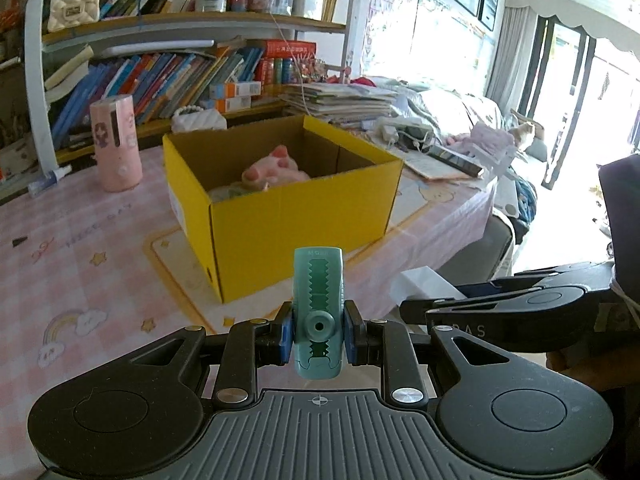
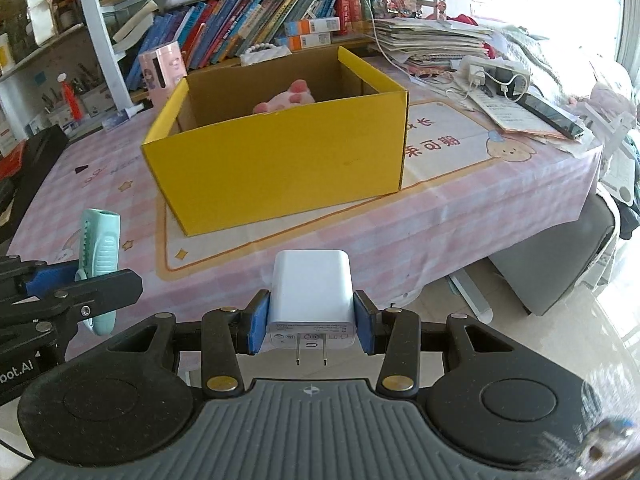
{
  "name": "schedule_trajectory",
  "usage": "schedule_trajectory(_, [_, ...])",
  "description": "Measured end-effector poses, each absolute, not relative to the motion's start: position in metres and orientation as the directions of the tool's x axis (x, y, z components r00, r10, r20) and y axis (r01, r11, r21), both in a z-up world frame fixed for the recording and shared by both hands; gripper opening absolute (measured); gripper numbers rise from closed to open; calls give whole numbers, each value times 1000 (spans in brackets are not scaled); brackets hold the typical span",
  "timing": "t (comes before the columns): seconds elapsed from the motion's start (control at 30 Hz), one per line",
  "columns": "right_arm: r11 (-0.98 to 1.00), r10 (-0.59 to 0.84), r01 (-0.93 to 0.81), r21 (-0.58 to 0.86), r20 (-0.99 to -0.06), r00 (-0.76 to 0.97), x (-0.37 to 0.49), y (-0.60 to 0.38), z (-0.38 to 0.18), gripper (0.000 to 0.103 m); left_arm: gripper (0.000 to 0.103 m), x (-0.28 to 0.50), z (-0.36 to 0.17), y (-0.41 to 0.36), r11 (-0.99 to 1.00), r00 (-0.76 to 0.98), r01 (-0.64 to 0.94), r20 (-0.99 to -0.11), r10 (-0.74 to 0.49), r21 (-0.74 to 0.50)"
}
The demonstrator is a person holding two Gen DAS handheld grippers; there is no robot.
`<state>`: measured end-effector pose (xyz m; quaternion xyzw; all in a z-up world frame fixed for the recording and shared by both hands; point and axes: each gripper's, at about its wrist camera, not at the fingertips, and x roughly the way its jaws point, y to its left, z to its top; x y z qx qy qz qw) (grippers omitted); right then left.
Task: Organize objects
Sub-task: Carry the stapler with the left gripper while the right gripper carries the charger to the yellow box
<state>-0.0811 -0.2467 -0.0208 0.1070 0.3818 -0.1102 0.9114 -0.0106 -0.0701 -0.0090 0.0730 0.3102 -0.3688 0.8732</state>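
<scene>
My left gripper (image 1: pixel 319 334) is shut on a teal utility knife (image 1: pixel 319 300), held upright in front of the open yellow cardboard box (image 1: pixel 296 216). The knife also shows at the left of the right wrist view (image 2: pixel 100 252). My right gripper (image 2: pixel 312 318) is shut on a white plug charger (image 2: pixel 311 292), prongs pointing back at the camera, held near the table's front edge short of the yellow box (image 2: pixel 280 164). A pink plush toy (image 1: pixel 276 168) lies inside the box, also seen in the right wrist view (image 2: pixel 286 100).
The box stands on a table with a pink checked cloth (image 1: pixel 80 264). A pink cylinder (image 1: pixel 116 144) stands left of the box. Bookshelves (image 1: pixel 168 76) rise behind. Stacked papers, a power strip (image 2: pixel 496 70) and a phone (image 2: pixel 552 114) lie at the right.
</scene>
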Motion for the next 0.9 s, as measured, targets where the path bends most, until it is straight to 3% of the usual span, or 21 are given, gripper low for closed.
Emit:
schedule_trajectory(0.17, [960,-121,258,104,-679,725,-67,-257,-9,41,23,7,4,-81,736,585,672,-552,-594,-79])
schedule_trajectory(0.53, [984,-102,161,80,-490,866,0,-294,53,41,23,59,38,-120,779,683,627,-457,-570,-35])
schedule_trajectory(0.7, [994,-59,97,59,-465,884,40,-309,62,41,23,83,29,-141,807,700,590,-479,-530,-30])
schedule_trajectory(0.9, [999,12,10,43,-501,865,78,-320,51,41,23,105,9,-163,839,700,544,-534,-475,-33])
